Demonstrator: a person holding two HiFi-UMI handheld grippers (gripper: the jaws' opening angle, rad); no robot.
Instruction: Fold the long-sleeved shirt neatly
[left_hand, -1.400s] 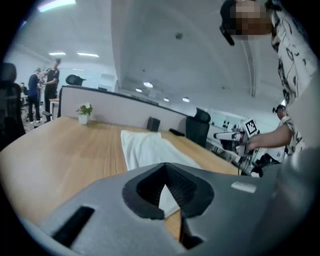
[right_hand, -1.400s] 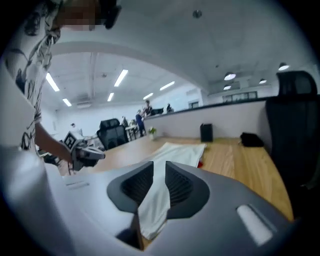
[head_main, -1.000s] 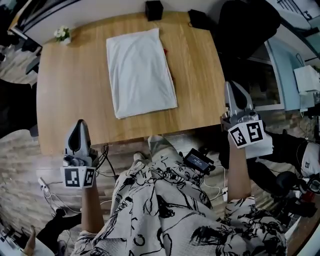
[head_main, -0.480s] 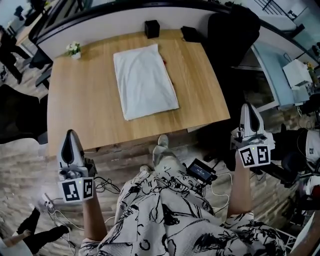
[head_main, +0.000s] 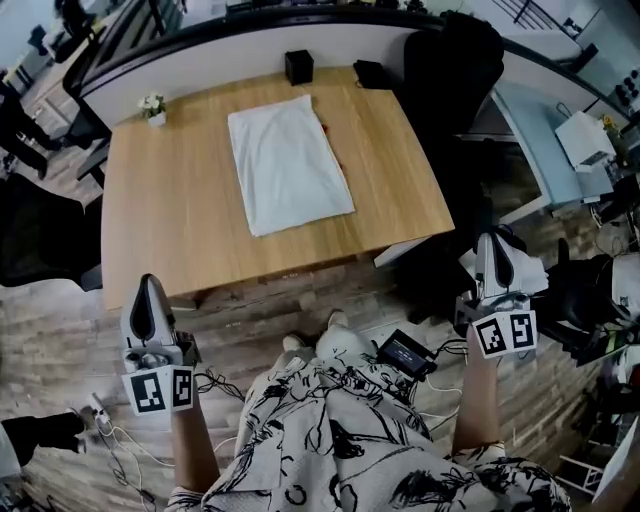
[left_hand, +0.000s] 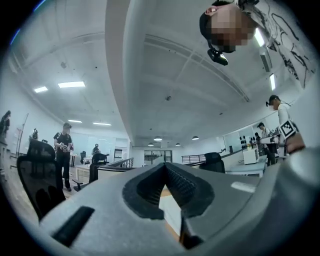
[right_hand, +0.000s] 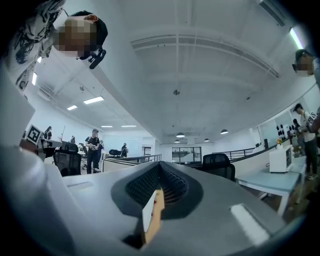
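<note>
The long-sleeved shirt (head_main: 290, 165) is white and lies folded into a neat rectangle on the far middle of the wooden table (head_main: 160, 230). Both grippers are held off the table, over the floor on my side of its front edge. My left gripper (head_main: 148, 290) hangs below the table's front left corner, its jaws shut and holding nothing. My right gripper (head_main: 492, 245) is past the front right corner, also shut and empty. In the left gripper view the left gripper (left_hand: 164, 167) points level across the office, and so does the right gripper (right_hand: 160, 167) in its own view.
A black box (head_main: 298, 66) and a flat black object (head_main: 372, 72) sit at the table's far edge, and a small flower pot (head_main: 152, 104) stands at its far left corner. A black office chair (head_main: 450, 60) stands at the right. Cables and a device (head_main: 405, 352) lie on the floor.
Both grippers have drawn back from the table's front edge towards me and risen. The head view has backed off, so the table looks smaller. The shirt has not moved.
</note>
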